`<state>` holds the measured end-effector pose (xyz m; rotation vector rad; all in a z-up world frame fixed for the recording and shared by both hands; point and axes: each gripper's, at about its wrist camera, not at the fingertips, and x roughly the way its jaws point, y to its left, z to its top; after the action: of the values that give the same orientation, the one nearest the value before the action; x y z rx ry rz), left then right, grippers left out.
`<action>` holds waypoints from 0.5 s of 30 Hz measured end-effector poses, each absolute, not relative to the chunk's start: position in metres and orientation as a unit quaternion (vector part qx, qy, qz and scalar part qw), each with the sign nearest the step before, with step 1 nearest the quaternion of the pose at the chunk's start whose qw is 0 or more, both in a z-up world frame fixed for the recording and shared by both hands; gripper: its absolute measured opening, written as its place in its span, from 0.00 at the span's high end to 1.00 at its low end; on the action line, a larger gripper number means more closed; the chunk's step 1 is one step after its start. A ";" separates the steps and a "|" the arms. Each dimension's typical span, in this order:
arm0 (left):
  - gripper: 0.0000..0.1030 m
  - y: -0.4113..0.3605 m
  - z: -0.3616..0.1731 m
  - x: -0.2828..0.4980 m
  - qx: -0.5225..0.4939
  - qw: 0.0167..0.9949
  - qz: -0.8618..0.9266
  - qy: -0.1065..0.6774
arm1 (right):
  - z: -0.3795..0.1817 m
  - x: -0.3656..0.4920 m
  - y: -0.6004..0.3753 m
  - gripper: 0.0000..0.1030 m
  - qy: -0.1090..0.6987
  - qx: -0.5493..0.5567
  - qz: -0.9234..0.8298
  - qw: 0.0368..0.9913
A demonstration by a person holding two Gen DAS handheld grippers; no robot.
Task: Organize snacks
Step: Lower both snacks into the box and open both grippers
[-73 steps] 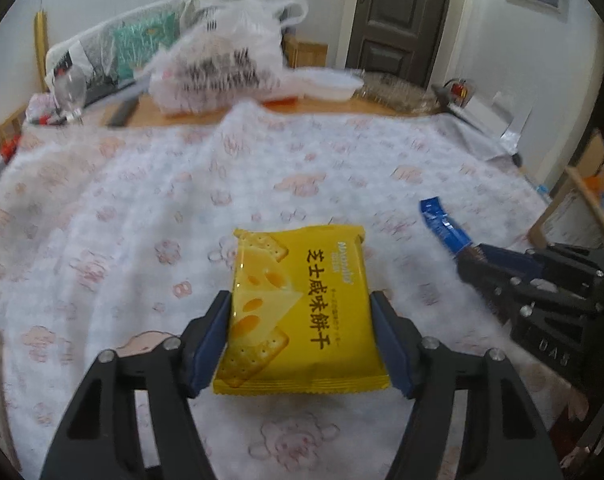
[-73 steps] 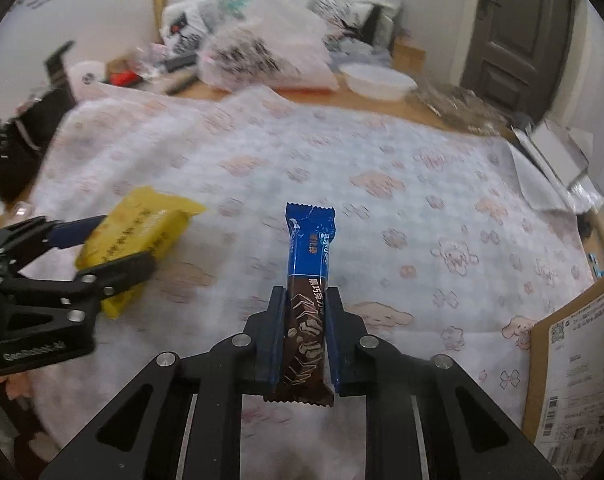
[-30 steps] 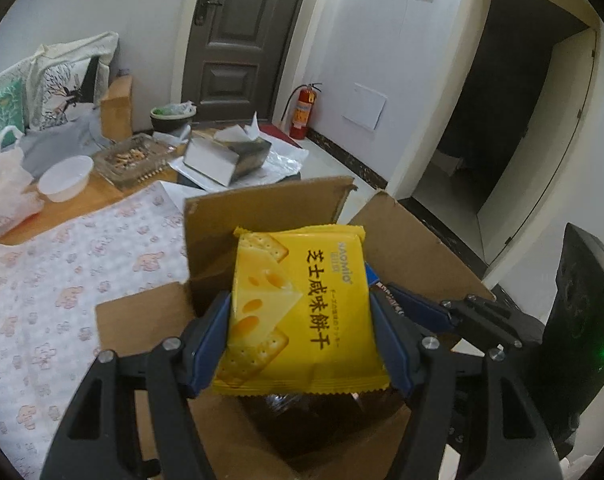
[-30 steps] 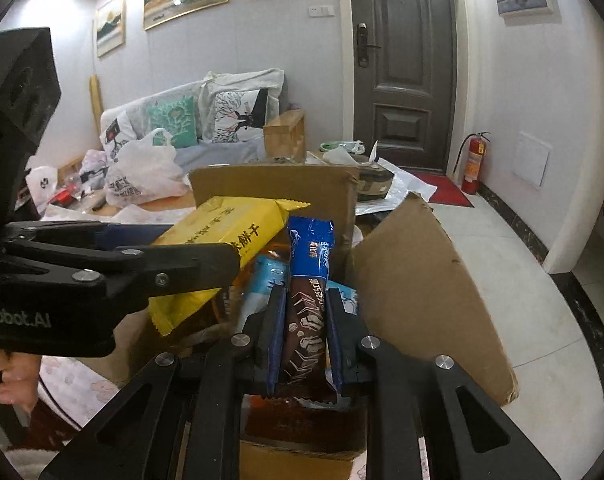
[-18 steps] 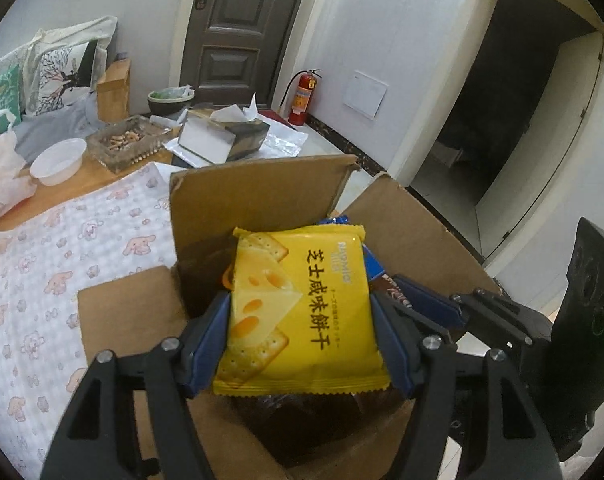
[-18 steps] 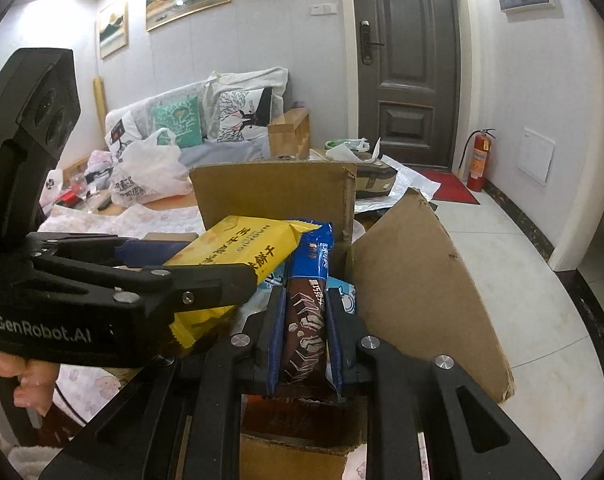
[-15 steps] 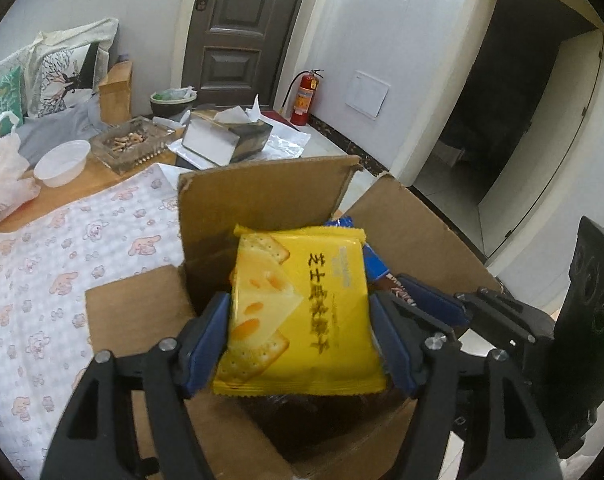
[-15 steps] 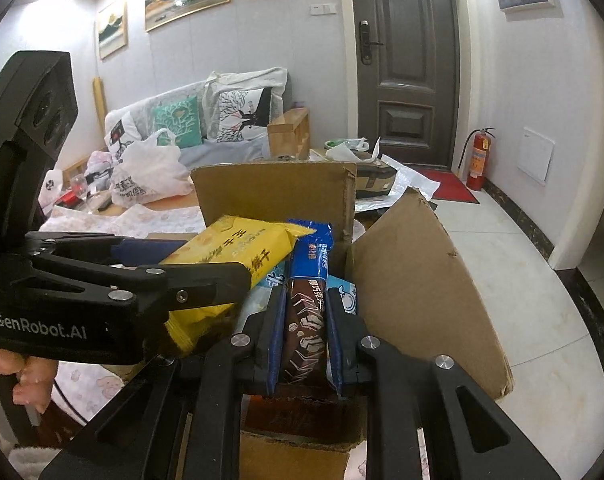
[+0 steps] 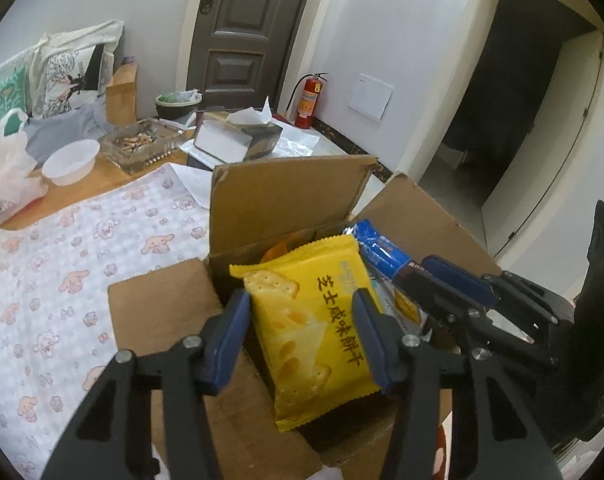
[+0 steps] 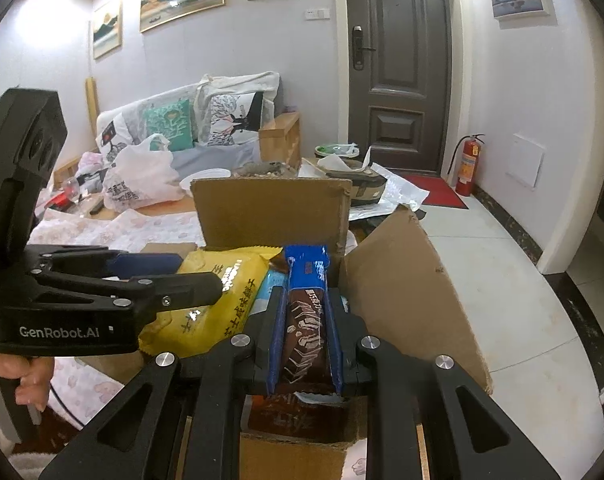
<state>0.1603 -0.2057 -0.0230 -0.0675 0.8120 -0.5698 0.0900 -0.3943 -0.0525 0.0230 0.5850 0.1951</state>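
Note:
The yellow cheese-cracker packet [image 9: 314,320] lies tilted over the mouth of the open cardboard box [image 9: 285,196], sagging below the fingers of my left gripper [image 9: 300,298]. Those jaws are closing; a gap shows beside the left pad, so the pads do not press the packet. My right gripper [image 10: 305,292] is shut on a blue and brown chocolate bar [image 10: 305,328], held just above the box [image 10: 402,280] beside the yellow packet [image 10: 221,304]. Other snack packs fill the box underneath. The left gripper [image 10: 197,272] reaches in from the left.
A table with a patterned cloth [image 9: 61,260] lies left of the box, with a white bowl [image 9: 69,164], a glass ashtray [image 9: 141,148] and a tissue box [image 9: 237,140] behind. A person's hand [image 10: 29,376] grips the left handle. Tiled floor [image 10: 522,280] lies right.
The yellow packet has slipped from the left pads, tilted and dropped lower toward the box. The left jaws stand narrower than before. The right gripper and its bar have not moved.

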 end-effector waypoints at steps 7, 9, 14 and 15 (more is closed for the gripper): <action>0.51 -0.210 -0.028 0.163 -0.025 0.881 -0.271 0.387 | -0.053 0.097 -0.392 0.86 0.295 0.006 0.095 0.951; 0.51 -0.209 -0.028 0.165 -0.027 0.880 -0.267 0.393 | -0.057 0.102 -0.393 0.86 0.308 0.009 0.097 0.946; 0.49 -0.209 -0.026 0.167 -0.031 0.878 -0.266 0.397 | -0.065 0.110 -0.395 0.83 0.329 0.019 0.090 0.940; 0.49 -0.207 -0.026 0.168 -0.036 0.876 -0.269 0.398 | -0.064 0.109 -0.396 0.81 0.327 0.022 0.091 0.940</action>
<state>0.1675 -0.2073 -0.0259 -0.0746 0.8316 -0.5609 0.1089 -0.3962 -0.0643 0.0455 0.6683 0.1867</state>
